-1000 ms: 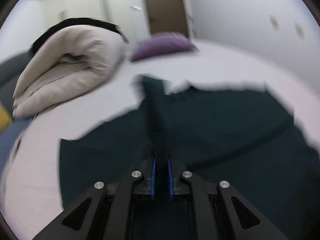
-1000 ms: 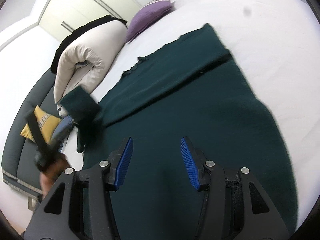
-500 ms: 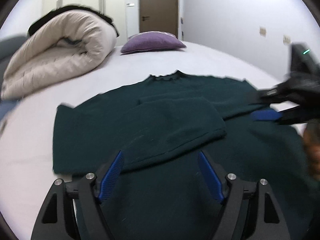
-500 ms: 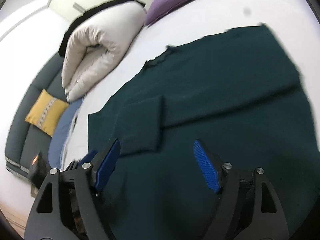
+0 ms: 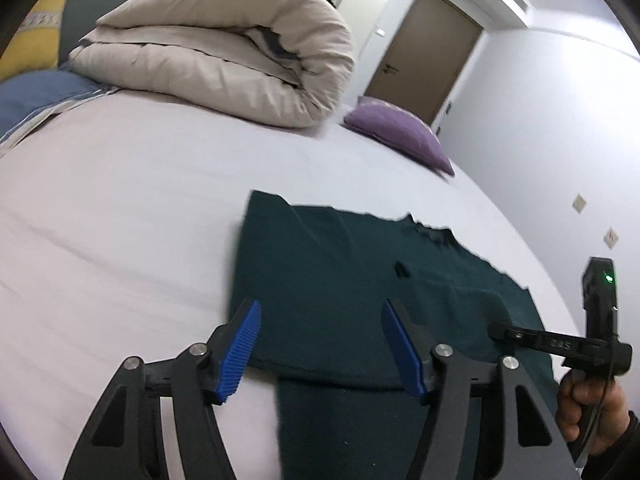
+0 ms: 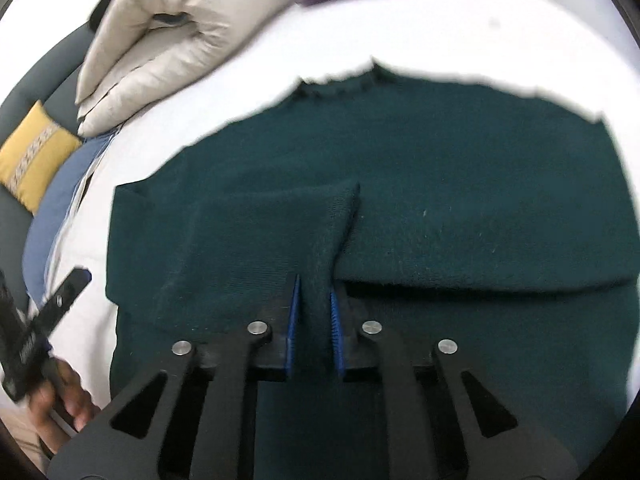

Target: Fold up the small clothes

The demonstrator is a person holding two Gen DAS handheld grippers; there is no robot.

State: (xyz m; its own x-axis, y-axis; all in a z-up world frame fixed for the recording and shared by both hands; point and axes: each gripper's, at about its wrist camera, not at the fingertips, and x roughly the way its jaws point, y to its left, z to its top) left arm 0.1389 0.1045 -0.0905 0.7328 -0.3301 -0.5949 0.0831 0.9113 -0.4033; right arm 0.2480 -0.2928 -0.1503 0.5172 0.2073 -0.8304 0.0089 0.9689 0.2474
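A dark green sweater (image 6: pixel 440 184) lies flat on the white bed, neck at the far side, with one sleeve folded across its body. My right gripper (image 6: pixel 314 292) is shut on a raised fold of that sleeve's end, and fabric fills the gap between the blue pads. My left gripper (image 5: pixel 320 308) hovers over the sweater (image 5: pixel 340 264) near its left edge. Its jaws are wide apart and closing; cloth lies below them, but the pads touch nothing. A hand holding the right tool (image 5: pixel 560 344) shows at the right of the left wrist view.
A rolled beige duvet (image 5: pixel 224 52) lies at the far left of the bed, with a purple pillow (image 5: pixel 396 136) beside it. A yellow cushion (image 6: pixel 36 156) and a blue cloth (image 6: pixel 52 216) sit off the bed's left side. White sheet (image 5: pixel 120 220) stretches left of the sweater.
My left gripper let go of the sleeve, opened, and swung to the sweater's left edge. My right gripper, open before, has shut on the folded sleeve's end.
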